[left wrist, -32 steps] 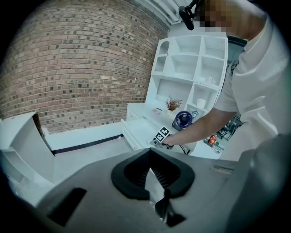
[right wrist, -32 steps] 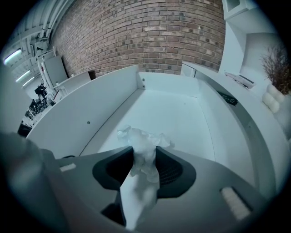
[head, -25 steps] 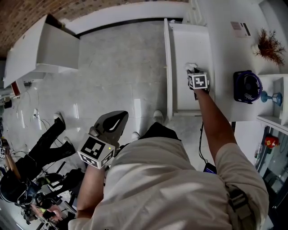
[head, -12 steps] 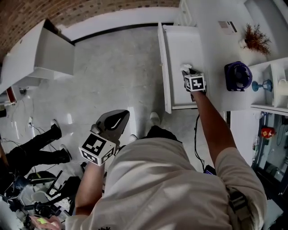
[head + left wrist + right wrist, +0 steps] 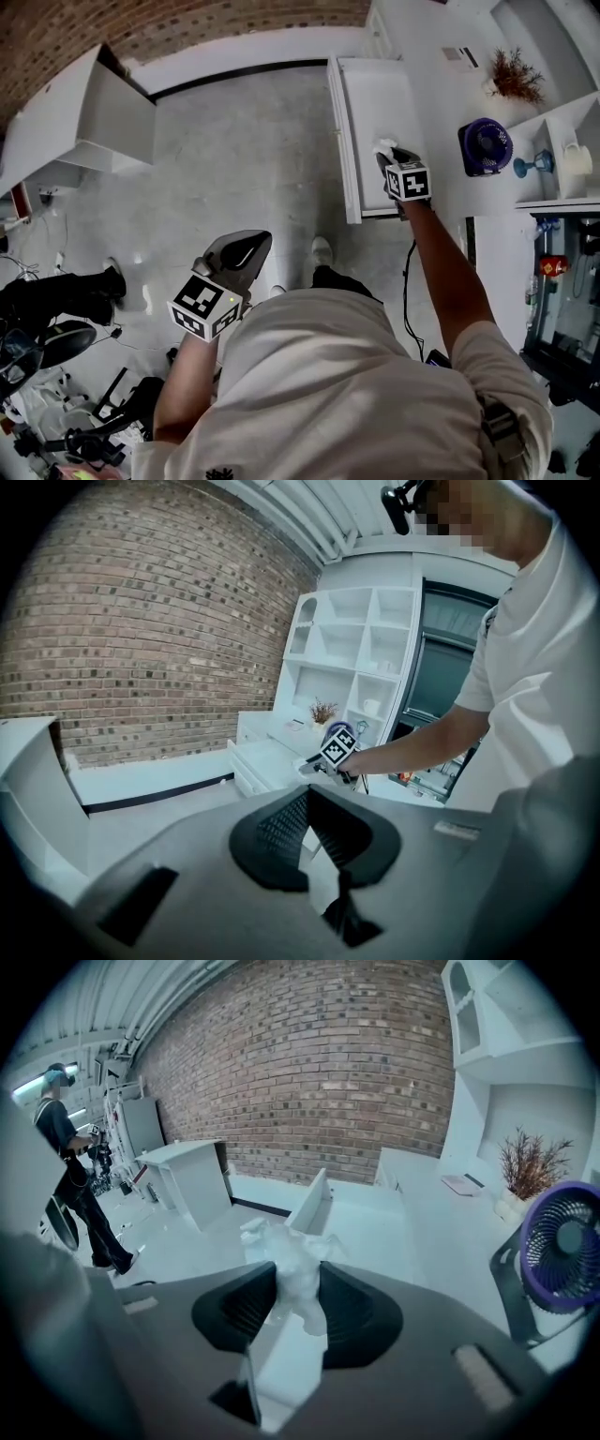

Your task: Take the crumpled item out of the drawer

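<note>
My right gripper (image 5: pixel 394 159) is shut on the crumpled item (image 5: pixel 382 147), a wad of white paper. It hangs above the near end of the open white drawer (image 5: pixel 375 94). In the right gripper view the crumpled item (image 5: pixel 281 1246) is pinched between the dark pads of that gripper (image 5: pixel 295 1283), with the drawer (image 5: pixel 366 1213) below and beyond it. My left gripper (image 5: pixel 255 239) hangs over the floor in front of the person's body, its jaws together and nothing in them. From the left gripper (image 5: pixel 307 799) I see the right gripper (image 5: pixel 323 764) far off over the drawer.
A purple fan (image 5: pixel 483 147) and a dried plant (image 5: pixel 514 73) stand on the white cabinet top right of the drawer. A blue goblet (image 5: pixel 536 166) sits on the shelves. A white counter (image 5: pixel 84 112) stands far left. A person (image 5: pixel 66 1166) stands far back.
My right gripper has risen out of the drawer with the crumpled item and come toward its near end. The left gripper has shifted slightly over the floor.
</note>
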`<state>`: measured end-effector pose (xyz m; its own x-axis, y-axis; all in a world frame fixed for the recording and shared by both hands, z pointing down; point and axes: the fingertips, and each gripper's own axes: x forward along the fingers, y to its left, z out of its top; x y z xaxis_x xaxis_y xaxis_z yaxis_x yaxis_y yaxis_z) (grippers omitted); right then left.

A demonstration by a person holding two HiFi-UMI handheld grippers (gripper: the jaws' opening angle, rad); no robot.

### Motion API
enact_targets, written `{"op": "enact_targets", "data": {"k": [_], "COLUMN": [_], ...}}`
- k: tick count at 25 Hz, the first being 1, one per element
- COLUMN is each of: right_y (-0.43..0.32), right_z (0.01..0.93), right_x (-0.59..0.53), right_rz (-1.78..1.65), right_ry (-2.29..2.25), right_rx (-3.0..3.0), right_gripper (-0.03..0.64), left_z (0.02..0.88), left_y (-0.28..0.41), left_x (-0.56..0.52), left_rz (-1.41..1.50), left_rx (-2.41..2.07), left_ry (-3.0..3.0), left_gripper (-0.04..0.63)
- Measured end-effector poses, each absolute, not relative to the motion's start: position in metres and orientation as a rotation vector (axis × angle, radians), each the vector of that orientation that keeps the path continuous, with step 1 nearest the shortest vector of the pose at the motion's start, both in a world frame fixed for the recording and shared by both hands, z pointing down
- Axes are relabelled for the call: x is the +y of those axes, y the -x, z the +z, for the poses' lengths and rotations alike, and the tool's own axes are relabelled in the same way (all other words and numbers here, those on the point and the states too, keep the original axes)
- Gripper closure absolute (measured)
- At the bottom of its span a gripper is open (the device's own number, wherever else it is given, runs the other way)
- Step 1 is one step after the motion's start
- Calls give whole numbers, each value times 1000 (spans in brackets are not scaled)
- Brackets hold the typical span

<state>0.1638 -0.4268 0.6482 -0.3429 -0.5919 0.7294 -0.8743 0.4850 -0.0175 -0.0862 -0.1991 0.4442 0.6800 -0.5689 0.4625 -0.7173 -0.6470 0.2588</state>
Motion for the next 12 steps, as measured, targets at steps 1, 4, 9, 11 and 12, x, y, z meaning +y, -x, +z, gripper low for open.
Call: {"op": "enact_targets", "data": {"k": [1,4,9,11,12], "right_y": [-161,-154,-144,-139,-136], "right_z": [641,621,591,579,574], "right_x": [-421,-403,-369,-355,-347], "right_rz": [540,529,506,499,497], "right_ry": [-1210,-1208,-1200,-1199,-1197], "right_rx": [-2071,-2101,-2140,-2154,-2161], "right_gripper": [459,459,460,460,460], "left_z": [443,438,431,429,428], "left_y": [89,92,97,101,103], "left_x": [-195,-181,-155,-145,-140], "left_rz": [477,467,450,449,447], "left_rx": [-998,-984,-968,-966,-966], "left_ry": [-2475,-2492,-2514,-2517,-2518], "left_gripper": [589,589,589,589,589]}}
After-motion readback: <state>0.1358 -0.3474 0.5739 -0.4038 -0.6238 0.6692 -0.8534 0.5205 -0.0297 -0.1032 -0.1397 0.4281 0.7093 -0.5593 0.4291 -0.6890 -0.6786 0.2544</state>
